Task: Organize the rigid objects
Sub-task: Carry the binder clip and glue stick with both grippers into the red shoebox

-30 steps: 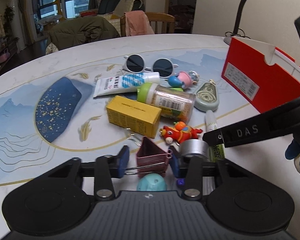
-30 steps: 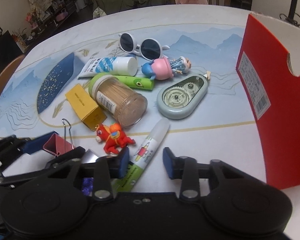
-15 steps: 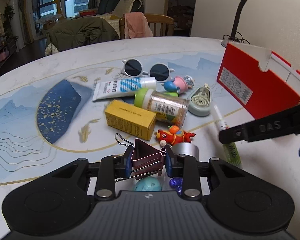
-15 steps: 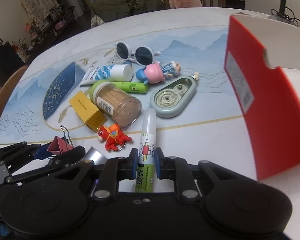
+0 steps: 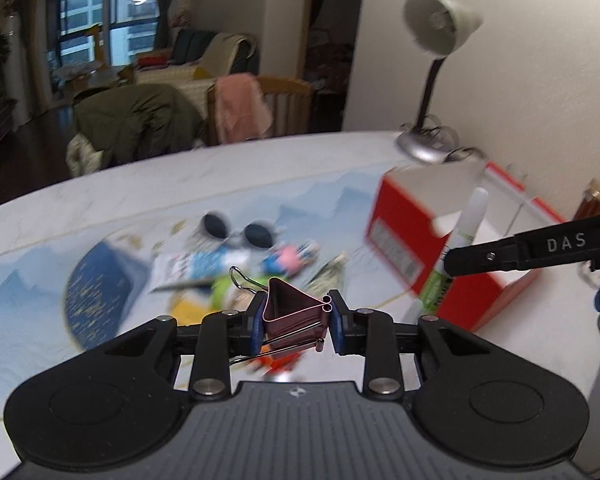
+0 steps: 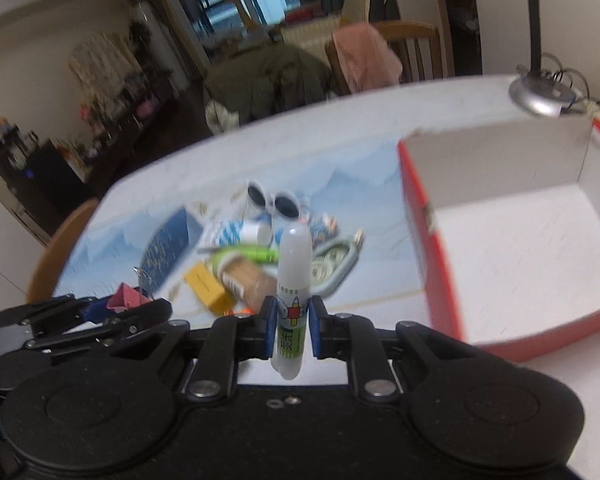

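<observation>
My left gripper (image 5: pixel 296 322) is shut on a pink binder clip (image 5: pixel 292 316) and holds it above the table. My right gripper (image 6: pixel 293 330) is shut on a white and green glue stick (image 6: pixel 294 288), lifted off the table; the stick also shows in the left wrist view (image 5: pixel 456 248). The red box (image 6: pixel 512 240) with a white inside stands open at the right, its red side also in the left wrist view (image 5: pixel 412 248). The binder clip and left gripper show at the left in the right wrist view (image 6: pixel 126 298).
A blurred pile lies on the table: sunglasses (image 6: pixel 274 202), a yellow box (image 6: pixel 208 288), a toothpick jar (image 6: pixel 248 282), a tape dispenser (image 6: pixel 332 262), a tube (image 5: pixel 192 266). A desk lamp (image 5: pixel 432 80) stands behind the box. Chairs stand at the far edge.
Both grippers have risen from the table with their objects, the clip and the glue stick. The right gripper now looks down into the open red box.
</observation>
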`<action>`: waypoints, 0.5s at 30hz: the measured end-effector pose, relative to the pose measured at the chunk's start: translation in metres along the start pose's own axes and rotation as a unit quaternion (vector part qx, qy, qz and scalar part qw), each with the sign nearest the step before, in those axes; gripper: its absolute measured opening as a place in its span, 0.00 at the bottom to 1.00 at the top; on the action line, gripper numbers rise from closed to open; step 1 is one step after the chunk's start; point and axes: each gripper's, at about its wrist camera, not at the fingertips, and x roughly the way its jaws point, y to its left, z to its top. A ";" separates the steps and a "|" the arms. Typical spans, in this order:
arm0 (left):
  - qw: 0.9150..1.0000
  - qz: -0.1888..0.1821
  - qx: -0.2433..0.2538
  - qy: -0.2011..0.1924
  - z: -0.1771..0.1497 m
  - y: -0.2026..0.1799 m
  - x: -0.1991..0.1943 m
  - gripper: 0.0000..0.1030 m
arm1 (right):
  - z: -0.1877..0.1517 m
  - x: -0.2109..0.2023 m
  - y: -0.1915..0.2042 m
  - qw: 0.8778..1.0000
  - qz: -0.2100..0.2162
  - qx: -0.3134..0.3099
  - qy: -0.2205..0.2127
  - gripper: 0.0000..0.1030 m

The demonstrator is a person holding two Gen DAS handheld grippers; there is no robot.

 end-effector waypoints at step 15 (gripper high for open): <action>0.997 -0.067 0.049 0.002 0.072 -0.130 0.065 0.29 | 0.060 -0.043 -0.114 0.998 -0.061 0.019 -0.027 0.15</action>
